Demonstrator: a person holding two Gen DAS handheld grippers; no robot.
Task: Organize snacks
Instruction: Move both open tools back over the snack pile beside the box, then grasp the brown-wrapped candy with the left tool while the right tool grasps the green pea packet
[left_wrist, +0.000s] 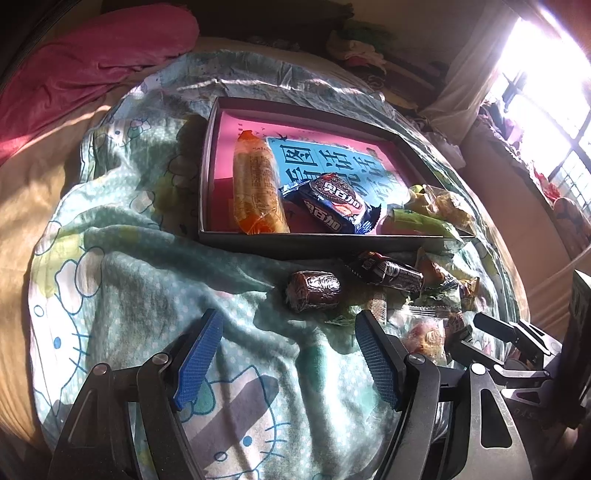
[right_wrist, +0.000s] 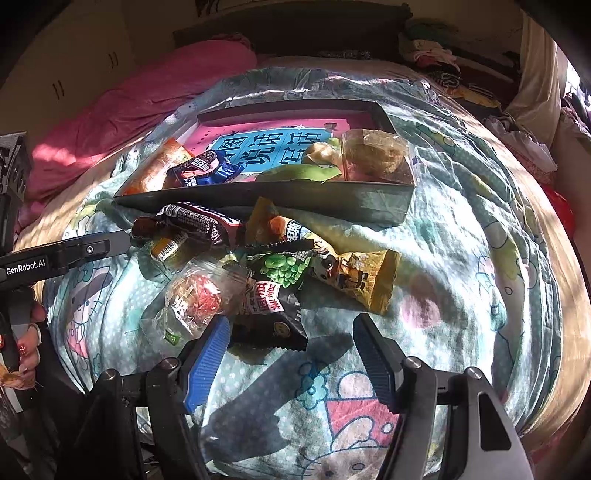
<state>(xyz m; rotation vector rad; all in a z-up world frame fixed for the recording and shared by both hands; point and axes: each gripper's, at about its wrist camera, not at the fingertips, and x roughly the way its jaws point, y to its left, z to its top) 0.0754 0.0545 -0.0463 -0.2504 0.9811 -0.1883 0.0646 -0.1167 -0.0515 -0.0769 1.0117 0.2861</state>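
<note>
Both jaws wide, holding nothing: left gripper (left_wrist: 288, 332) near a brown foil-wrapped roll (left_wrist: 313, 291), right gripper (right_wrist: 291, 339) by a black crinkled snack packet (right_wrist: 271, 314). Beyond, shallow dark cardboard tray (left_wrist: 295, 242) with an orange wrapped cake (left_wrist: 256, 184).

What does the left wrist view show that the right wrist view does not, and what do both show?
Only the left wrist view: the bright window at the right, and the left gripper with its blue fingers open over the blanket.

Only the right wrist view: the yellow panda packet, the green pea packet, and the right gripper, open near the black packet.

Both: the dark box holding the orange packet and the blue cookie packet.
</note>
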